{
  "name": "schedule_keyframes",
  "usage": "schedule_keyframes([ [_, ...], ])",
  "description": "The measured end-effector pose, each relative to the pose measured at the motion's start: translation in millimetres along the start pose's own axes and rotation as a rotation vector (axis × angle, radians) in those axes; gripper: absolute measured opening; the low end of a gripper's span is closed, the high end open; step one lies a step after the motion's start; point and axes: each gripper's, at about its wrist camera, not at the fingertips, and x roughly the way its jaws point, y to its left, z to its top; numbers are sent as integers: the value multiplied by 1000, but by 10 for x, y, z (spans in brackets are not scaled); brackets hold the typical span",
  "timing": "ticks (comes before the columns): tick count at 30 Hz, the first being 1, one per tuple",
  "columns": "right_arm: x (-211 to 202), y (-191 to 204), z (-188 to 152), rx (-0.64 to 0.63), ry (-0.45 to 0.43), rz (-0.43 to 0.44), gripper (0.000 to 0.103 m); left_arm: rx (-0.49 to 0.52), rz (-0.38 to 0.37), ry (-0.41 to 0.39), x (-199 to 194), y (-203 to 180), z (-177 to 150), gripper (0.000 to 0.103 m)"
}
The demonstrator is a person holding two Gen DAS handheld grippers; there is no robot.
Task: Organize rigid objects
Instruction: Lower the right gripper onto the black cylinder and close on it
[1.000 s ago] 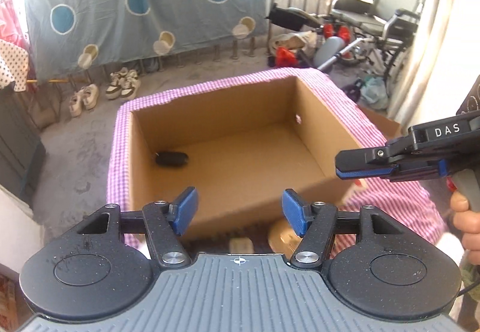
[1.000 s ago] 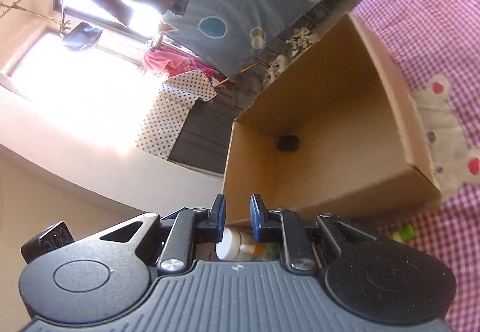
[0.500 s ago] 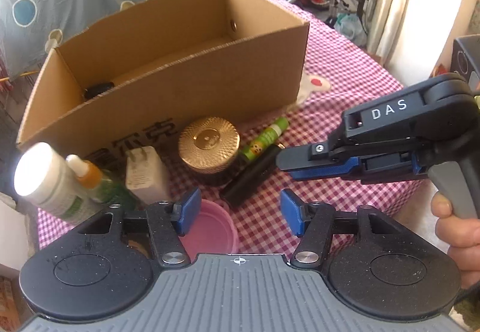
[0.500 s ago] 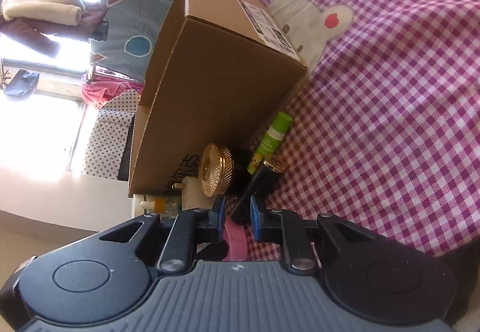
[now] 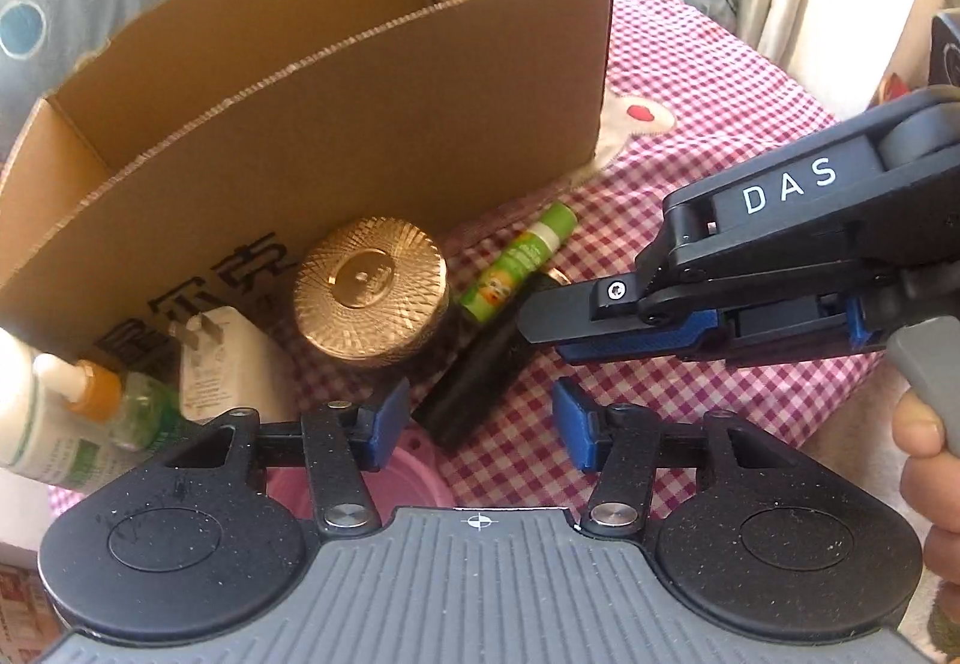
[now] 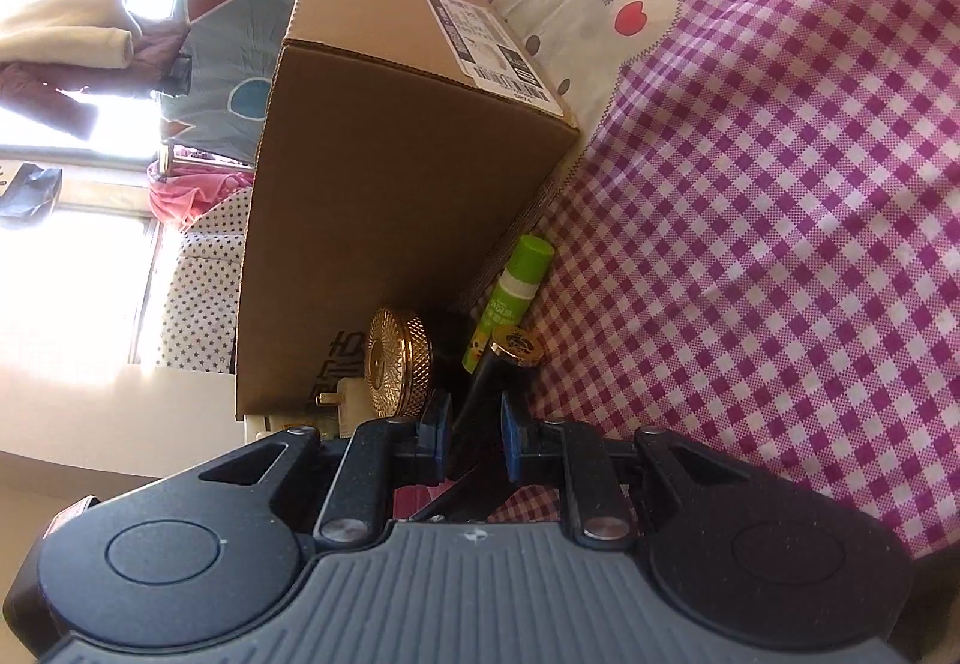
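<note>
A black tube with a gold cap (image 5: 480, 370) lies on the checked cloth in front of the cardboard box (image 5: 360, 123). My left gripper (image 5: 480, 424) points down over its near end. The jaws are closing, the tube's end lies between the pads, and neither pad touches it. My right gripper (image 5: 534, 322) comes in from the right, shut and empty, its tips just above the tube's capped end. In the right wrist view the right gripper (image 6: 472, 427) frames the tube (image 6: 480, 388) in its narrow gap. A gold jar (image 5: 369, 298) and a green stick (image 5: 522, 262) lie beside the tube.
A white plug adapter (image 5: 216, 364), a small orange-capped bottle (image 5: 114, 406) and a white bottle (image 5: 24, 424) stand left of the jar. A pink lid (image 5: 414, 478) lies under my left gripper. A hand (image 5: 924, 454) holds the right gripper. A wheelchair stands far behind.
Both grippers came down from over the open box to the objects in front of it. The left jaws have narrowed. The right jaws kept the same small gap.
</note>
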Motion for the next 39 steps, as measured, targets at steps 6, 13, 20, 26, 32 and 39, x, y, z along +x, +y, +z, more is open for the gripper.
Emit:
schedule_keyframes([
  [6, -62, -92, 33, 14, -11, 13, 20, -36, -93, 27, -1, 13, 15, 51],
  [13, -211, -245, 47, 41, -21, 21, 20, -76, -214, 35, -48, -11, -26, 51],
  [20, -167, -275, 15, 45, -11, -1, 20, -59, -187, 38, 42, -53, 32, 51],
  [26, -88, -245, -28, 39, -16, 14, 19, -25, -165, 36, 68, -113, 62, 51],
  [32, -85, -194, -43, 35, 0, 15, 21, -8, -164, 26, 50, -111, 59, 51],
  [39, -127, -332, -35, 87, 15, 67, 21, -31, -190, 16, 28, -69, 11, 48],
])
